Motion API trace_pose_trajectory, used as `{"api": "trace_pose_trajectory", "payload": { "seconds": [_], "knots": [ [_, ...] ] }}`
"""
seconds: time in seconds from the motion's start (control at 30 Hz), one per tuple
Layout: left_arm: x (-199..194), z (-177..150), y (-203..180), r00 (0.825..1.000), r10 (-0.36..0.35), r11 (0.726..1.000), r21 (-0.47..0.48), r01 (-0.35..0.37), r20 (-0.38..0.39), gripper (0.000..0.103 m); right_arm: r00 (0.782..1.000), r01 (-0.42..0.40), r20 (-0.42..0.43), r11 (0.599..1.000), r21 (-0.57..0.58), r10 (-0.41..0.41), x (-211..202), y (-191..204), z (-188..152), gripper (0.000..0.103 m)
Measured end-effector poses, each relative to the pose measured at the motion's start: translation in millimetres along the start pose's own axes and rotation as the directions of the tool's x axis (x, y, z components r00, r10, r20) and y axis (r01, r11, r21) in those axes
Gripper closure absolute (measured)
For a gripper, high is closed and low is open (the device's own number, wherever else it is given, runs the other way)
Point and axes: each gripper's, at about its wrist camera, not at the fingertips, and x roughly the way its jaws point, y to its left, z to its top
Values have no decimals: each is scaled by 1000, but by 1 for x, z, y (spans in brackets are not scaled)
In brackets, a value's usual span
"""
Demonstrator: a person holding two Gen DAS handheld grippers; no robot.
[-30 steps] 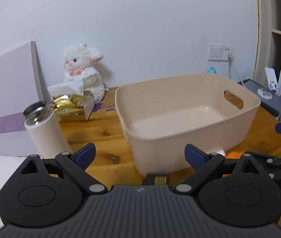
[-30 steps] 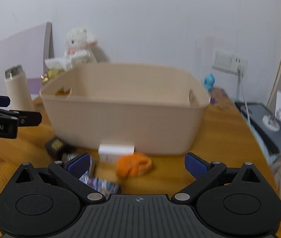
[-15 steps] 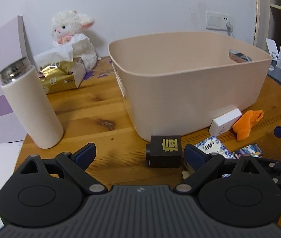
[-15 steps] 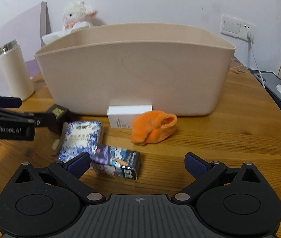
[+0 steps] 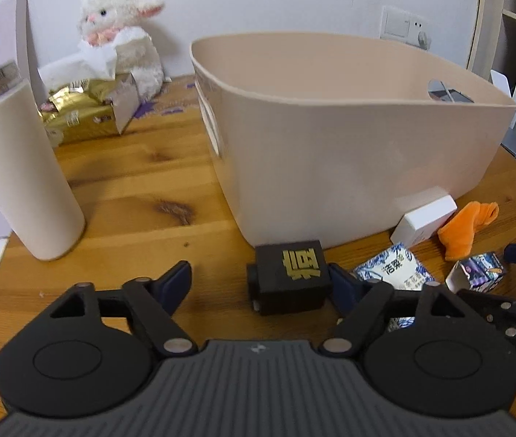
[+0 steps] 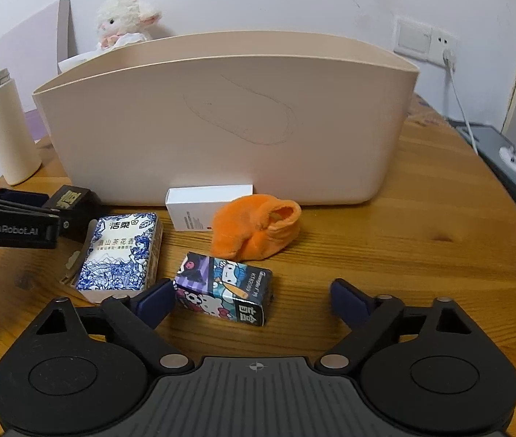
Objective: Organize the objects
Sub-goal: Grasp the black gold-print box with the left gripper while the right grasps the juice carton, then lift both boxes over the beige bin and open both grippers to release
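Note:
A beige plastic bin (image 5: 349, 138) (image 6: 221, 120) stands on the wooden table. In front of it lie a black box with a gold character (image 5: 290, 276) (image 6: 72, 204), a blue-and-white tissue pack (image 6: 119, 251) (image 5: 392, 269), a white box (image 6: 207, 207) (image 5: 425, 218), an orange cloth (image 6: 258, 229) (image 5: 469, 225) and a cartoon-print box (image 6: 225, 287) (image 5: 476, 276). My left gripper (image 5: 261, 284) is open, low over the table, with the black box between its fingers, against the right one. My right gripper (image 6: 250, 302) is open, with the cartoon box just inside its left finger.
A cream bottle with a metal cap (image 5: 17, 167) (image 6: 3, 127) stands left of the bin. A gold tissue box (image 5: 83, 113) and a white plush bunny (image 5: 119, 36) sit behind. A grey device with a phone stand (image 6: 512, 156) is at the right table edge.
Both grippers have dropped and moved forward toward the items in front of the bin. The black box now lies between my left fingers, the cartoon box by my right gripper's left finger.

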Motion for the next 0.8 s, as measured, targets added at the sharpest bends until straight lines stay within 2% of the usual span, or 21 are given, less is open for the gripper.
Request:
{"api": "trace_pose_trajectory", "payload": {
  "seconds": [0.07, 0.13, 0.17, 0.23, 0.53, 0.8],
  "knots": [
    [4, -1, 0, 1000, -8, 1000, -8, 8, -10, 30, 1000, -4, 11, 1000, -5, 4, -1, 1, 0, 30],
    [7, -1, 1, 1000, -10, 1000, -16, 10, -14, 36, 1000, -3, 20, 1000, -5, 3, -2, 1, 0, 48],
    [7, -1, 1, 1000, -9, 1000, -14, 9, -8, 40, 1000, -3, 23, 1000, -6, 3, -2, 1, 0, 52],
    [6, -1, 1, 1000, -11, 1000, -8, 11, -2, 56, 1000, -11, 20, 1000, 0, 11, -2, -1, 0, 52],
    [-5, -4, 6, 1000, 3, 1000, -23, -3, -8, 56, 999, -11, 49, 1000, 9, 11, -20, -13, -3, 52],
    [-38, -1, 0, 998, 7, 1000, -20, -6, 55, 56, 993, -8, 119, 1000, 14, 6, -52, -25, 2, 52]
  ]
}}
